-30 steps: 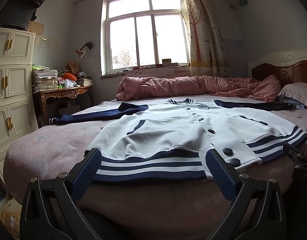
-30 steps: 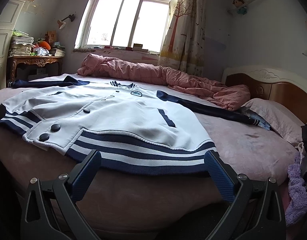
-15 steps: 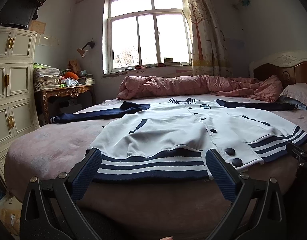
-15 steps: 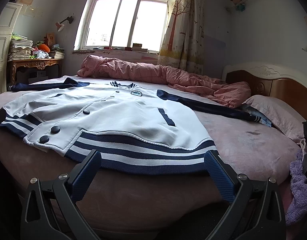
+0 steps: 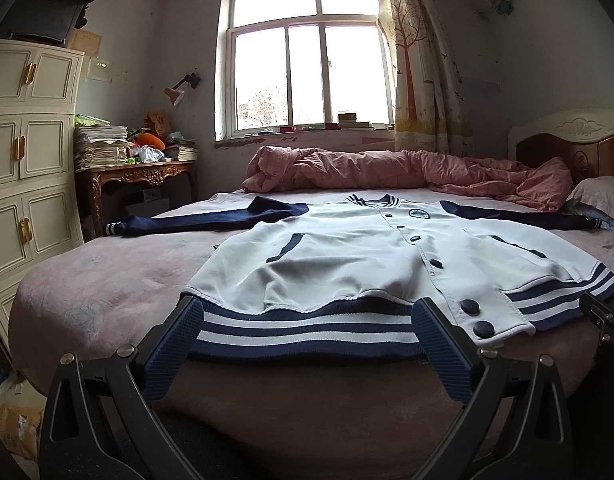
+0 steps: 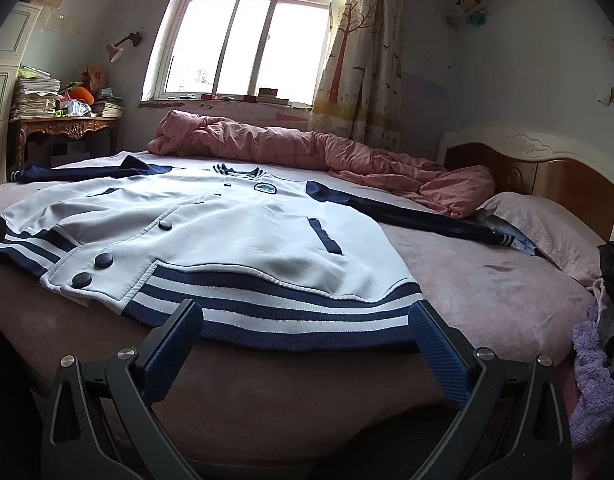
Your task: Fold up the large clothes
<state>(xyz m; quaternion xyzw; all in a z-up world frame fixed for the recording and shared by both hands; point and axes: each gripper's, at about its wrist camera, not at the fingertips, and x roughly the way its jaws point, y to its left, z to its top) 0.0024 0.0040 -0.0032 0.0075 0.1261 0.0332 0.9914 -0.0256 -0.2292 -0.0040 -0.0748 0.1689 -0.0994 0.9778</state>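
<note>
A white baseball jacket (image 5: 347, 256) (image 6: 211, 236) with navy sleeves and a navy-and-white striped hem lies spread flat, front up, on the bed (image 5: 107, 280) (image 6: 487, 292). Its sleeves stretch out to both sides. My left gripper (image 5: 307, 316) hovers open just before the left half of the hem, nothing between its blue fingers (image 5: 175, 340). My right gripper (image 6: 307, 316) is open too, in front of the right half of the hem, empty. The right gripper's tip (image 5: 603, 316) shows at the right edge of the left wrist view.
A rumpled pink quilt (image 5: 407, 168) (image 6: 327, 156) lies along the far side of the bed under the window. A pillow (image 6: 547, 224) and wooden headboard (image 6: 547, 168) are at right. A cream cabinet (image 5: 23, 152) and cluttered desk (image 5: 139, 168) stand at left. Purple cloth (image 6: 591, 368) hangs at right.
Both grippers have shifted slightly, so the jacket sits a little higher and nearer in view. Both stay open; the jacket has not moved.
</note>
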